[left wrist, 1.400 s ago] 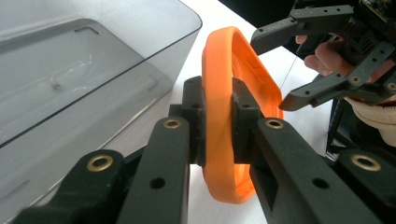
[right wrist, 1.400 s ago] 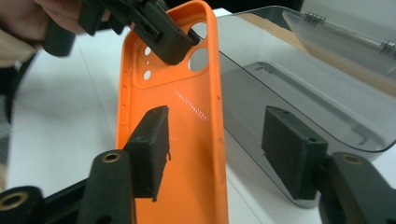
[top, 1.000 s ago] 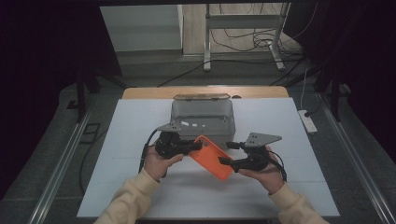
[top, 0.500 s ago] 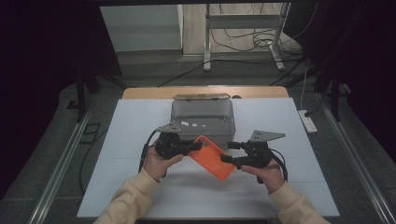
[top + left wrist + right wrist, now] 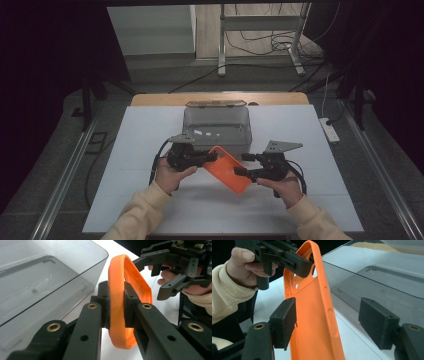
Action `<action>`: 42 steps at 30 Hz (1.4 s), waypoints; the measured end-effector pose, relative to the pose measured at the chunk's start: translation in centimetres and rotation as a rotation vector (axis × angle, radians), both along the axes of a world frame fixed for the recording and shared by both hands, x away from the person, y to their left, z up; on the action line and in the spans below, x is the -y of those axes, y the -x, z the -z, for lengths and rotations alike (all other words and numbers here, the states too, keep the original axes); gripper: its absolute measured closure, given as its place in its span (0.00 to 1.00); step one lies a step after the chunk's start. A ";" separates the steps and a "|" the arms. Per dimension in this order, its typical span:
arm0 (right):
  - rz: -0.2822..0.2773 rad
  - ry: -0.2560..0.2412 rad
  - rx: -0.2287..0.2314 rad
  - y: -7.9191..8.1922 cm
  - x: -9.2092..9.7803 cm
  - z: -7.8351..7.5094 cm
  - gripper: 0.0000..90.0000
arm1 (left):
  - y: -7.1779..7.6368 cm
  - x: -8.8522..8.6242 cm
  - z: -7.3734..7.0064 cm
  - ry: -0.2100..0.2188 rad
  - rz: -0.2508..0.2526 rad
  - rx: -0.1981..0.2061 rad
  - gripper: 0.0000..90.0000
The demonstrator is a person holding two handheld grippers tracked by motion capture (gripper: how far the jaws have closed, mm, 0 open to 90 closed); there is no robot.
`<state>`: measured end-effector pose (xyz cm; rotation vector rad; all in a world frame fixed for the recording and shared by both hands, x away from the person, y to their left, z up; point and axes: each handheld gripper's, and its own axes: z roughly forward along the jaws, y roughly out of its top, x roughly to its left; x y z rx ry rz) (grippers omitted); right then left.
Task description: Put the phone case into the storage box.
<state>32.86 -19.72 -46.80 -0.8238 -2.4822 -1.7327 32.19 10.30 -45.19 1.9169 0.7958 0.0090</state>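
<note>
An orange phone case (image 5: pixel 229 170) hangs tilted above the white table, just in front of a clear plastic bin (image 5: pixel 216 127). My left gripper (image 5: pixel 212 156) is shut on the case's upper end; in the left gripper view its pads (image 5: pixel 128 305) pinch the case's rim (image 5: pixel 117 293). My right gripper (image 5: pixel 241 165) stands open at the case's lower end. In the right gripper view the case (image 5: pixel 312 315) stands on edge between the jaws of the right gripper (image 5: pixel 330 325). It lies close to the left pad (image 5: pixel 284 322) and apart from the right pad (image 5: pixel 378 326).
The clear bin (image 5: pixel 37 277) with its lid on lies right behind the case, close to both grippers. The white table (image 5: pixel 150 130) spreads around it, with a wooden edge (image 5: pixel 160 99) at the back. Beyond lie floor cables and a metal stand (image 5: pixel 260 30).
The right hand has shifted slightly at the case's lower end. The left gripper keeps its hold and the case stays where it was.
</note>
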 end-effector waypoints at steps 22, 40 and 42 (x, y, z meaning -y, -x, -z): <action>-0.032 0.003 -0.013 0.1 -0.6 0.2 0.39 | 0.2 0.6 0.1 -0.008 0.023 0.009 0.89; -0.087 -0.026 -0.051 0.0 -0.4 0.3 0.77 | 0.6 1.1 0.2 -0.005 0.050 0.034 0.89; -0.087 -0.024 -0.048 0.0 -0.3 0.3 0.82 | 0.6 1.2 0.2 0.001 0.052 0.033 0.89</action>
